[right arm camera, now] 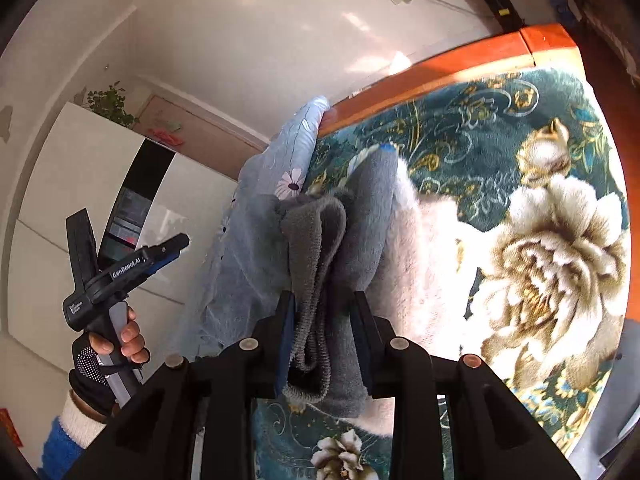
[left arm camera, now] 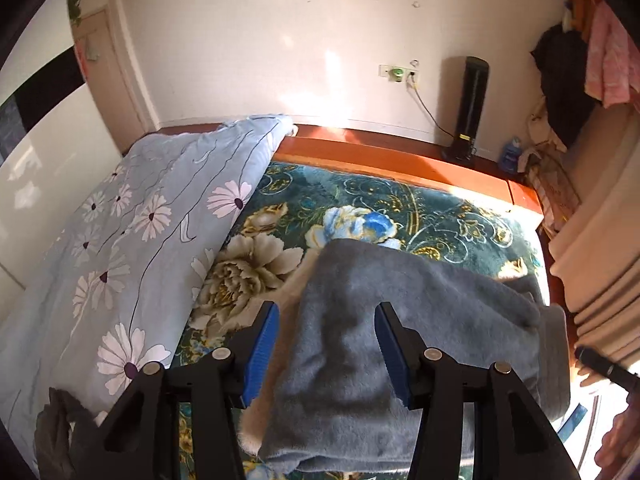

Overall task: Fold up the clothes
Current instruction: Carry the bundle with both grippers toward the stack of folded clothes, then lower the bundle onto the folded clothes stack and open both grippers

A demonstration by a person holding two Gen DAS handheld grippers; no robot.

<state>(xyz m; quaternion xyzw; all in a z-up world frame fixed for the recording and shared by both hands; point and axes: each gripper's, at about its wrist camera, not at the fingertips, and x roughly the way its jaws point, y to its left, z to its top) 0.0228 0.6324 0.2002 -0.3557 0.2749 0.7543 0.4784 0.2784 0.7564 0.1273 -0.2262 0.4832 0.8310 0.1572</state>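
A fluffy grey-blue garment (left arm camera: 384,340) with a cream lining lies partly folded on the green floral blanket (left arm camera: 400,204). My left gripper (left arm camera: 326,320) is open and hovers just above the garment, holding nothing; it also shows in the right wrist view (right arm camera: 132,236), held up at the left by a gloved hand. My right gripper (right arm camera: 324,300) is shut on a bunched fold of the garment (right arm camera: 316,248) and lifts it off the blanket (right arm camera: 500,140). The cream lining (right arm camera: 420,248) spreads to the right of it.
A light blue daisy-print duvet (left arm camera: 132,240) is piled along the bed's left side. The orange wooden bed frame (left arm camera: 384,156) runs along the far edge by the wall. A black tower appliance (left arm camera: 468,108) stands behind it. Hanging clothes (left arm camera: 572,76) and stacked linens (left arm camera: 600,280) crowd the right.
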